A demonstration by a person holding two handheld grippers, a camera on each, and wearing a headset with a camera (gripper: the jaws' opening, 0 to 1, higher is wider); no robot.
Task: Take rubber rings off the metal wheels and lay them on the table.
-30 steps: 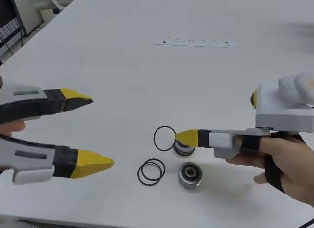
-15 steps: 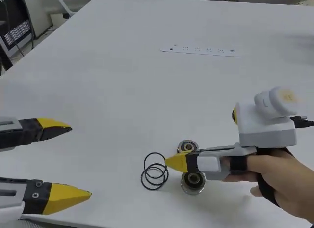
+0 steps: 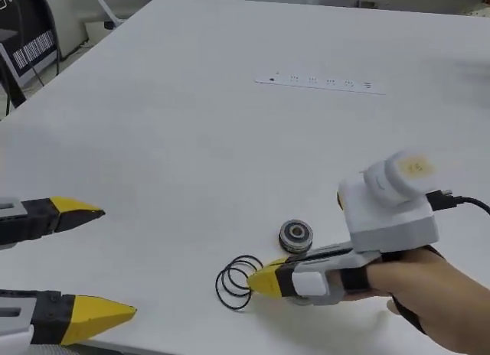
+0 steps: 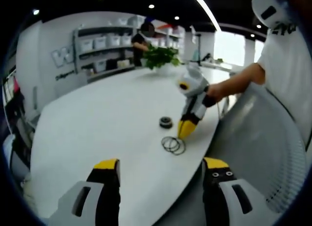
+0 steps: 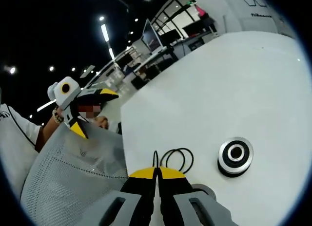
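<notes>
So, starting from the left in the head view: the left gripper (image 3: 96,263) hangs over the near left corner of the flat white desk (image 3: 230,141). Its black, yellow-tipped jaws are spread wide with nothing between them. Its own view (image 4: 161,165) shows the same thing, two tips well apart with only bare desk (image 4: 107,114) in the gap.

A bit right of that is the little pile of thin black rubber rings (image 3: 237,282), lying flat on the desk and overlapping each other. From the left gripper view the rings (image 4: 173,144) lie near the desk's edge.

Next along, the right gripper (image 3: 268,282) lies low over the desk with its yellow tip right at the rings, pretty much touching them. Its jaws are pressed together. In the right gripper view (image 5: 157,175) one strand of the rings (image 5: 175,160) runs straight up to the closed tip, but I honestly can't tell if a ring is nipped in there or just lying against it.

Just behind that tip sits a round silver metal wheel with a dark centre (image 3: 295,234), flat on the desk, apart from the rings, no ring on it that I can make out. It's also in the right gripper view (image 5: 235,156), and the grey rim of a second wheel (image 5: 208,190) peeks out from under the jaws there.

Far right, a person's hand (image 3: 429,290) is wrapped around the right gripper's handle.
</notes>
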